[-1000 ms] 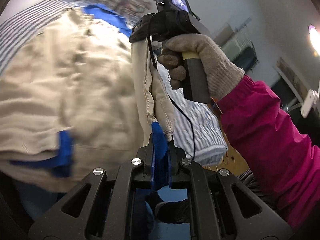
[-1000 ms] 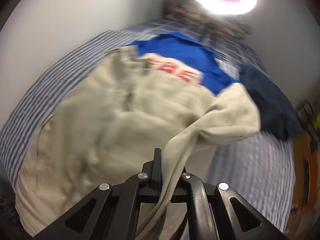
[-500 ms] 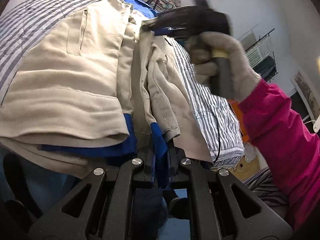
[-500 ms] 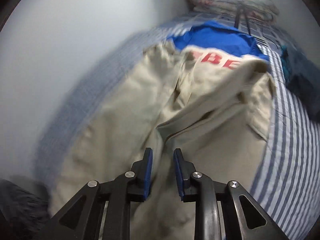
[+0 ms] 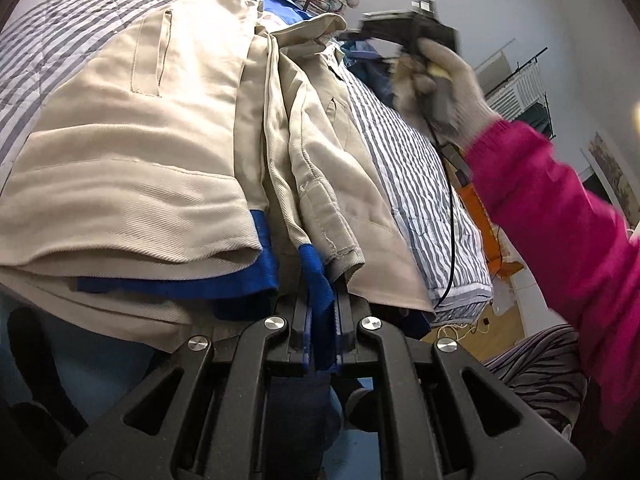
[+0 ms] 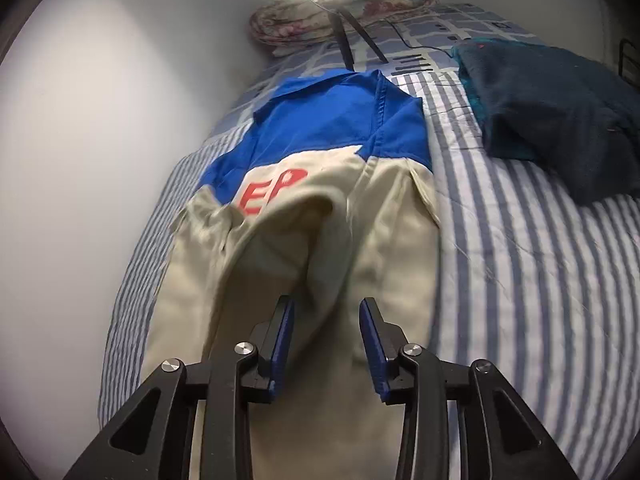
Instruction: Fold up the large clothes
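The left claw clamps the jacket's blue hem; the right claw, jaws just opening, hangs released above it on the bed.

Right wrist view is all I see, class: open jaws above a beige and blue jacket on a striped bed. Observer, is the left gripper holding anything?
Observer: Yes, the left gripper is shut on the blue hem of the jacket.
Operator: My right gripper has just been opening, its pads pressing on nothing. Where does it sit?
Observer: A gloved right hand holds it near the jacket's far, collar end.
Operator: What lies beyond the bed?
Observer: A white rack by the wall.
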